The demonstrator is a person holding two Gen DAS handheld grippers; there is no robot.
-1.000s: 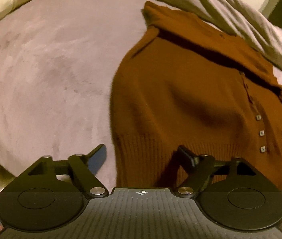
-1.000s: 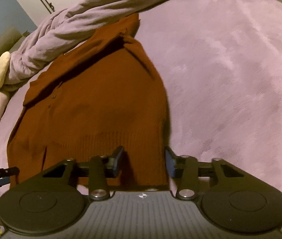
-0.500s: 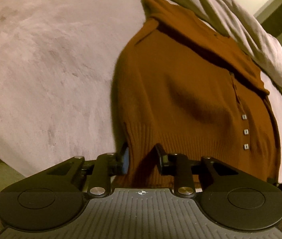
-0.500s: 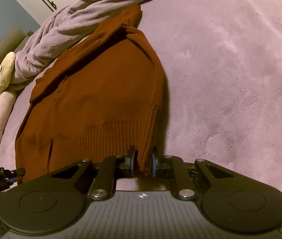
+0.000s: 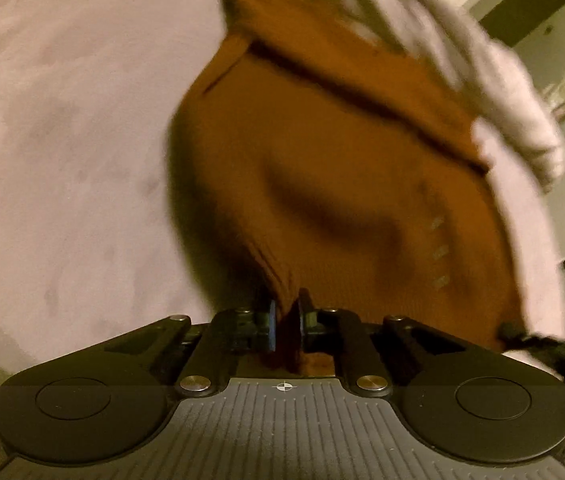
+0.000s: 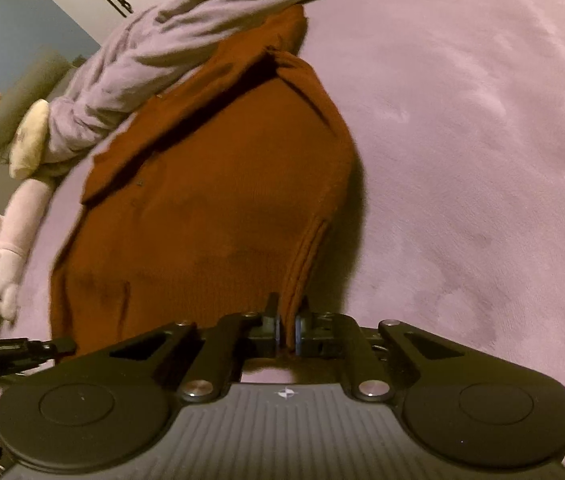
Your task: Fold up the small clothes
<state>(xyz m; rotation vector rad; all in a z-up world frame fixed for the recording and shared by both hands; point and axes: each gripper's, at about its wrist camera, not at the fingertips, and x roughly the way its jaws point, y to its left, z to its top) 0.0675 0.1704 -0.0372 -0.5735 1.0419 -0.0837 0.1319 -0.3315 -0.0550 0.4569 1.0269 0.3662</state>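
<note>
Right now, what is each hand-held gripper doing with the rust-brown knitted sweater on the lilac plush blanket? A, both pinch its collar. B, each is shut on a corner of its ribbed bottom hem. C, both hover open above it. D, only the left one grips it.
B: the left hand-held gripper and the right hand-held gripper each pinch a ribbed hem corner of the rust-brown knitted sweater.

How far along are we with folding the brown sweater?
Early. Done: the brown sweater lies spread on the blanket, its sleeve folded across the chest. In hand: the left gripper and right gripper each pinch a hem corner. Left: carrying the hem up to the collar.
</note>
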